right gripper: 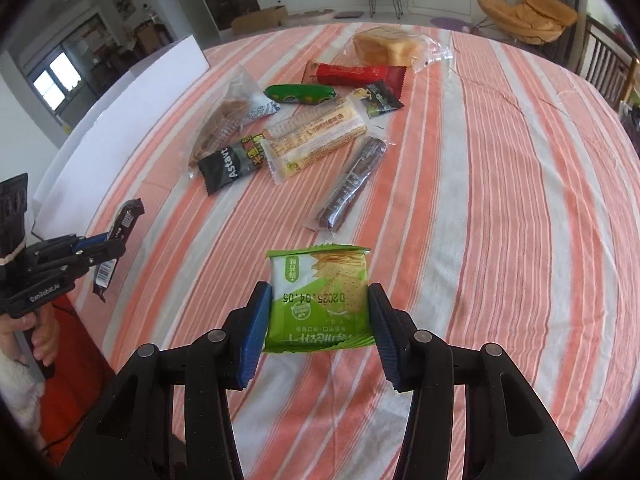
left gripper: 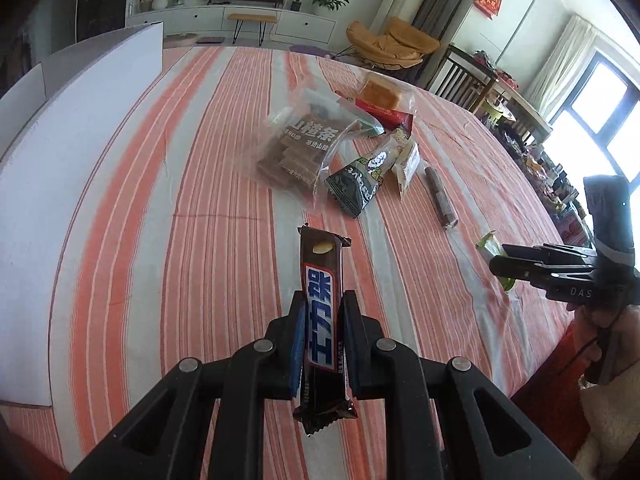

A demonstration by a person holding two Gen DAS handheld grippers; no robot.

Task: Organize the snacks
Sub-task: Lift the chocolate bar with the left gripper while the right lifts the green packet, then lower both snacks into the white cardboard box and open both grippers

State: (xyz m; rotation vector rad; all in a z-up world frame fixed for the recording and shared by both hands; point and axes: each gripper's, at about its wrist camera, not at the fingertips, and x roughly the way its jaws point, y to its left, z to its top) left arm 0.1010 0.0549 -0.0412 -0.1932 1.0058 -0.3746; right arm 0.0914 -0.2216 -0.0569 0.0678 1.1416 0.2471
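Note:
My left gripper [left gripper: 322, 304] is shut on a brown Snickers bar [left gripper: 320, 280] and holds it above the striped tablecloth; it also shows in the right wrist view [right gripper: 108, 246], bar [right gripper: 126, 216]. My right gripper [right gripper: 320, 300] is shut on a green cracker packet [right gripper: 320, 300], held above the cloth; it shows at the right of the left wrist view [left gripper: 500, 266], packet [left gripper: 490, 246]. A pile of snacks lies mid-table: a clear hawthorn-strip bag [left gripper: 296, 148], a black Astavt packet [right gripper: 230, 164], a beige biscuit pack [right gripper: 316, 140], a dark stick [right gripper: 352, 184].
A white box [left gripper: 80, 160] stands at the table's left side, also in the right wrist view [right gripper: 132, 96]. Further back lie a green packet [right gripper: 300, 94], a red packet [right gripper: 352, 74] and a bread loaf [right gripper: 384, 48]. The table's near edge is by my hands.

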